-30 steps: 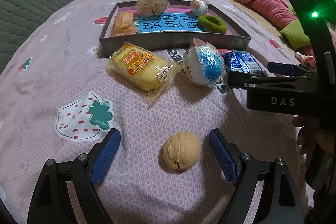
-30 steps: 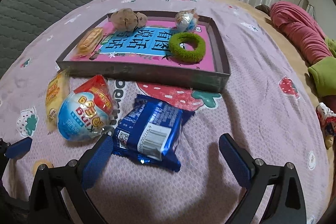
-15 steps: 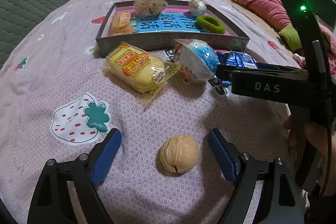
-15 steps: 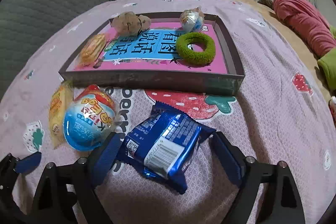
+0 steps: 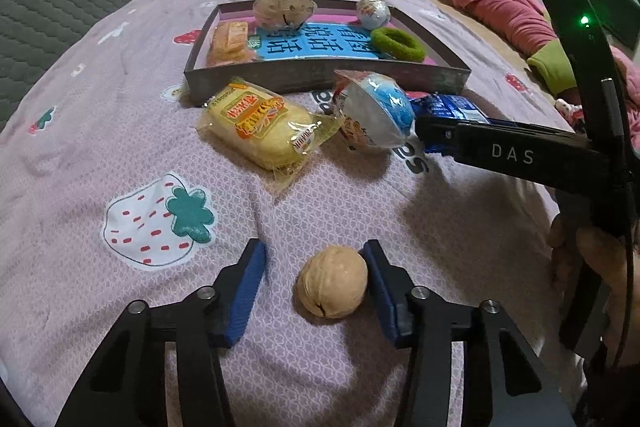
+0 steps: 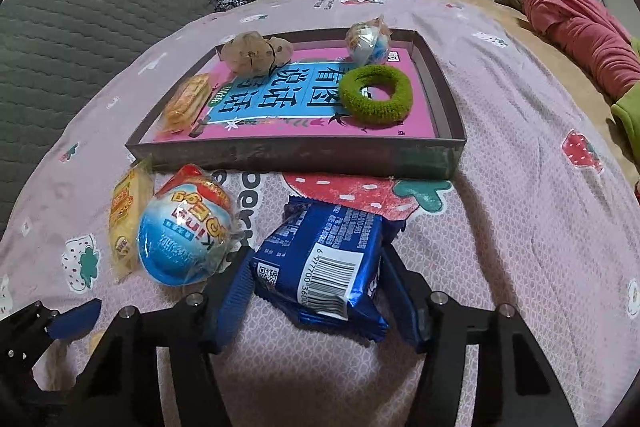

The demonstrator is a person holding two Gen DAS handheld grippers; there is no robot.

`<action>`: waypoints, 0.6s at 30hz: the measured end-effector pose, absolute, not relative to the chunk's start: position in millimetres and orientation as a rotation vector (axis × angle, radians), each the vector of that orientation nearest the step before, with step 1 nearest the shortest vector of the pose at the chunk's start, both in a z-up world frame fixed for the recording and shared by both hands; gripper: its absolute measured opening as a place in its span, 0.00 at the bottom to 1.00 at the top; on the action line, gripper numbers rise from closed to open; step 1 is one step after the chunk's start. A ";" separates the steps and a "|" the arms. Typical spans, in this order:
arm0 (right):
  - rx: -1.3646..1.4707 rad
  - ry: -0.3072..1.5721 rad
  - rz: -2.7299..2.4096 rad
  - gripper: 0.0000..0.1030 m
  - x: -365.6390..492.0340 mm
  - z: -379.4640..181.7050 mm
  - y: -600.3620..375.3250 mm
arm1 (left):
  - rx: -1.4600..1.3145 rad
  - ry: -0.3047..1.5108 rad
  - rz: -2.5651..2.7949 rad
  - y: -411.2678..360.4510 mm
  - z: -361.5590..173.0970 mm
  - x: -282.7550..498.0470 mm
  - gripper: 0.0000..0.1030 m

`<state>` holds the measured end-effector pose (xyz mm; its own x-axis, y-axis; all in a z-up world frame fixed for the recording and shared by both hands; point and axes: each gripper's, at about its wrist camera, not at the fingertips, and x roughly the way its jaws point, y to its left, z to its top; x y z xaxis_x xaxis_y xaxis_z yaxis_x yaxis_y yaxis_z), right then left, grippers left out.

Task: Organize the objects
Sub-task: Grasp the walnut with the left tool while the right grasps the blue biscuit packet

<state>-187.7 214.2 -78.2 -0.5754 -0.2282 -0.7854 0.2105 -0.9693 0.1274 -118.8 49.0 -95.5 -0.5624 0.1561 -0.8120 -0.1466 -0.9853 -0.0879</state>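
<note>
Left wrist view: the left hand-held gripper (image 5: pixel 314 279) closes around a walnut (image 5: pixel 332 281) on the bed (image 5: pixel 80 155), left pad still clear. The right hand-held gripper (image 6: pixel 316 283) closes on a blue packet (image 6: pixel 328 263) before the tray (image 6: pixel 296 153).

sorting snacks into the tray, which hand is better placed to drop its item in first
Right, probably. The right gripper is closing with both pads touching the blue packet, just before the tray. The left gripper is closing around the walnut, one pad still apart, farther back.
</note>
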 end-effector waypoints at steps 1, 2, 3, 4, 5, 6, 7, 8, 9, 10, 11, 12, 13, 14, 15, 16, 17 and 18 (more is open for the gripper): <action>1.290 -0.034 -2.588 0.60 -186.9 -78.0 214.5 | -1.369 -0.022 2.629 49.0 -95.3 -117.9 0.42; 1.282 -0.044 -2.585 0.60 -185.9 -77.3 215.4 | -1.370 -0.025 2.621 49.4 -95.2 -116.7 0.35; 1.274 -0.054 -2.584 0.60 -185.1 -76.7 216.2 | -1.368 -0.029 2.617 49.9 -95.2 -115.5 0.33; 1.268 -0.066 -2.582 0.60 -184.2 -75.8 217.3 | -1.369 -0.033 2.611 49.8 -95.3 -114.7 0.31; 1.262 -0.075 -2.580 0.60 -182.9 -75.1 218.3 | -1.371 -0.024 2.609 50.7 -95.5 -113.9 0.31; 1.259 -0.077 -2.579 0.60 -181.9 -75.0 218.5 | -1.366 -0.022 2.612 50.8 -95.2 -113.1 0.31; 1.256 -0.079 -2.577 0.60 -180.6 -75.0 218.9 | -1.367 -0.024 2.609 50.6 -95.4 -112.7 0.31; 1.256 -0.085 -2.574 0.60 -179.0 -75.1 219.6 | -1.366 -0.028 2.607 50.1 -95.1 -112.2 0.31; 1.255 -0.089 -2.573 0.60 -177.7 -75.2 219.9 | -1.358 -0.041 2.608 49.1 -94.2 -111.4 0.31; 1.257 -0.092 -2.572 0.60 -176.2 -75.2 220.7 | -1.360 -0.045 2.603 48.7 -94.0 -111.3 0.31; 1.256 -0.096 -2.573 0.60 -173.9 -74.5 222.0 | -1.359 -0.041 2.604 48.3 -94.0 -111.1 0.31; 1.254 -0.100 -2.573 0.60 -172.0 -74.0 223.0 | -1.360 -0.047 2.604 47.5 -94.3 -111.1 0.31; 1.255 -0.103 -2.573 0.60 -170.0 -73.2 224.1 | -1.363 -0.051 2.601 46.6 -94.7 -111.2 0.31; 1.250 -0.107 -2.576 0.60 -167.0 -71.4 225.5 | -1.359 -0.057 2.603 45.9 -94.0 -110.7 0.31; 1.248 -0.108 -2.575 0.60 -164.4 -70.2 226.1 | -1.359 -0.058 2.603 45.6 -93.4 -110.0 0.31; 1.247 -0.110 -2.574 0.60 -162.2 -69.3 226.2 | -1.358 -0.056 2.602 45.4 -92.7 -109.5 0.31; 1.244 -0.112 -2.572 0.60 -158.9 -67.8 226.2 | -1.354 -0.058 2.605 44.8 -91.5 -108.5 0.31; 1.241 -0.110 -2.571 0.60 -156.0 -66.4 226.0 | -1.353 -0.061 2.606 44.4 -90.5 -107.7 0.31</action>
